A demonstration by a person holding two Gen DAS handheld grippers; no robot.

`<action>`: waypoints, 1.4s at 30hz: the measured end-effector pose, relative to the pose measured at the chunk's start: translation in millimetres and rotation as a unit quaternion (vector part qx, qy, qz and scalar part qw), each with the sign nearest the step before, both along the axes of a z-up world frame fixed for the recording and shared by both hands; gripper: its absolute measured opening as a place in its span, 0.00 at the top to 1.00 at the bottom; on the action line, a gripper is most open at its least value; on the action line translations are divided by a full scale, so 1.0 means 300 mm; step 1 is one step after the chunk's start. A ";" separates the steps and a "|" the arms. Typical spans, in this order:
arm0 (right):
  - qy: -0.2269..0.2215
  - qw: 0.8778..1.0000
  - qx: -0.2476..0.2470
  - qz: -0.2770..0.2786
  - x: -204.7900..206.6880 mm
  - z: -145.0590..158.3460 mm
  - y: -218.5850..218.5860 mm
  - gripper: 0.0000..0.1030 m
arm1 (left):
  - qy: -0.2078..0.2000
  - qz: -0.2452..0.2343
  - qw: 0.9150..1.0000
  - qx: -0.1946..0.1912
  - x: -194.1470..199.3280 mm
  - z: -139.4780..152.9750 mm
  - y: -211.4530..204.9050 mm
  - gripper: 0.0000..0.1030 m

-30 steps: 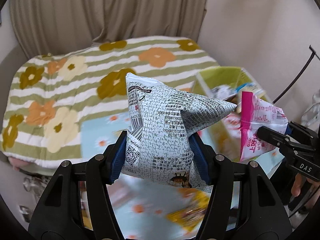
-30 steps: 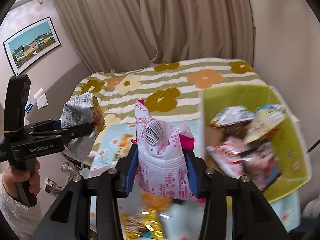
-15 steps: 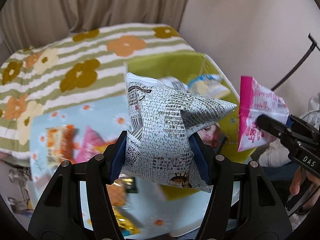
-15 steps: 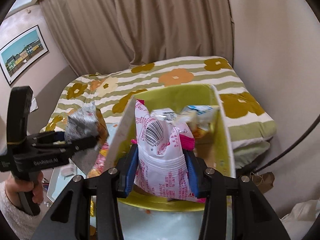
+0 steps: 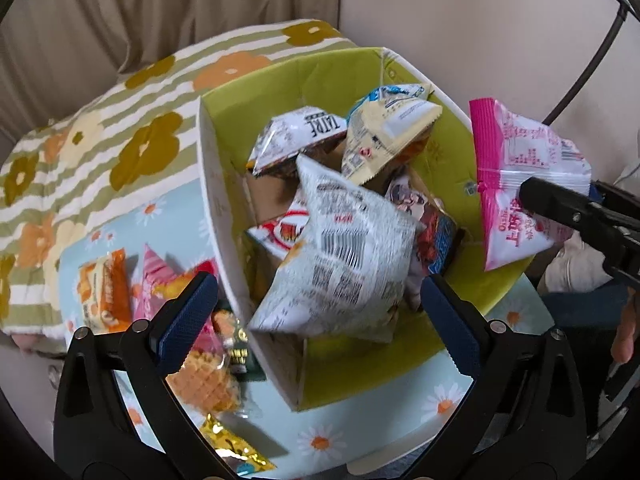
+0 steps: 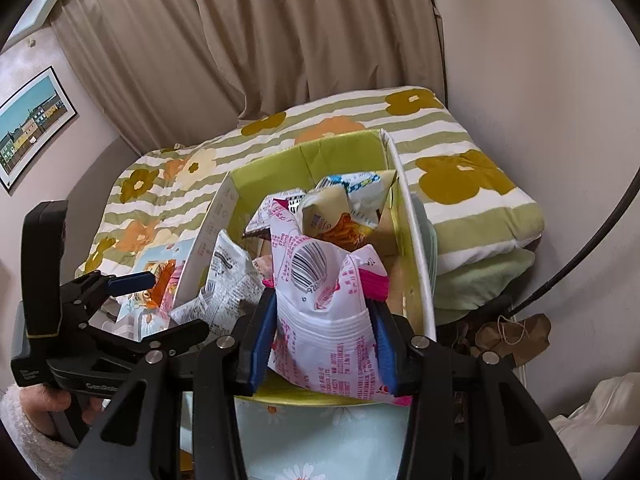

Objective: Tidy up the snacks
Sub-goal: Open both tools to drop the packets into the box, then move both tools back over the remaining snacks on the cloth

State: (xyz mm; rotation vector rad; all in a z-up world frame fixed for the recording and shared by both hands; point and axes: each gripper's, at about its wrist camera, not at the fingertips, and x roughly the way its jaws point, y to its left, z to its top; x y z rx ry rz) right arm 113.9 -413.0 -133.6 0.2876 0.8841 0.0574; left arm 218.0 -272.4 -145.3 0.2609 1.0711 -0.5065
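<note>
My left gripper (image 5: 316, 292) hangs over the green cardboard box (image 5: 208, 184), its jaws opening wide. The grey-white speckled snack bag (image 5: 340, 256) sits blurred between the jaws, clear of both pads, on top of the packets in the box. It also shows from the right wrist as the speckled bag (image 6: 228, 280), beside the left gripper (image 6: 160, 304). My right gripper (image 6: 322, 308) is shut on a pink-and-white snack bag (image 6: 320, 320) above the box's near rim (image 6: 412, 240). From the left wrist, that pink bag (image 5: 520, 184) hangs at the box's right side.
Several packets fill the box, among them a yellow one (image 5: 384, 136) and a white-brown one (image 5: 296, 140). Left of the box, an orange pack (image 5: 104, 292), a pink pack (image 5: 154, 276), a waffle-print pack (image 5: 204, 384) and a gold wrapper (image 5: 232, 444) lie on the daisy cloth. A striped flower quilt (image 5: 120, 128) lies behind.
Both grippers swung right and down over the green box. The left jaws went from shut on the speckled bag to wide apart, and the bag dropped free. The right grip is unchanged.
</note>
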 end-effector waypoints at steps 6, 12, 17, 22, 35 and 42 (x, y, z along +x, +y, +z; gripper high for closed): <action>0.009 1.000 0.005 0.011 0.017 -0.027 0.014 0.61 | 0.003 0.018 1.000 -0.020 -0.023 0.021 0.071 0.02; 0.004 1.000 -0.008 0.006 0.025 -0.048 0.024 0.24 | 0.004 0.032 0.999 -0.036 -0.027 0.041 0.120 0.02; -0.021 1.000 -0.004 0.004 0.002 -0.042 0.012 0.00 | 0.003 0.048 0.998 -0.040 -0.046 0.042 0.172 0.02; -0.017 1.000 -0.004 0.016 -0.001 -0.035 0.025 0.00 | -0.003 0.063 0.997 -0.039 -0.066 0.051 0.219 0.02; -0.052 0.993 -0.012 0.103 -0.021 0.071 0.184 0.00 | -0.040 0.142 0.988 -0.040 -0.158 0.143 0.464 0.02; -0.073 0.987 -0.004 0.143 -0.025 0.105 0.324 0.00 | -0.049 0.193 0.979 -0.037 -0.211 0.144 0.654 0.02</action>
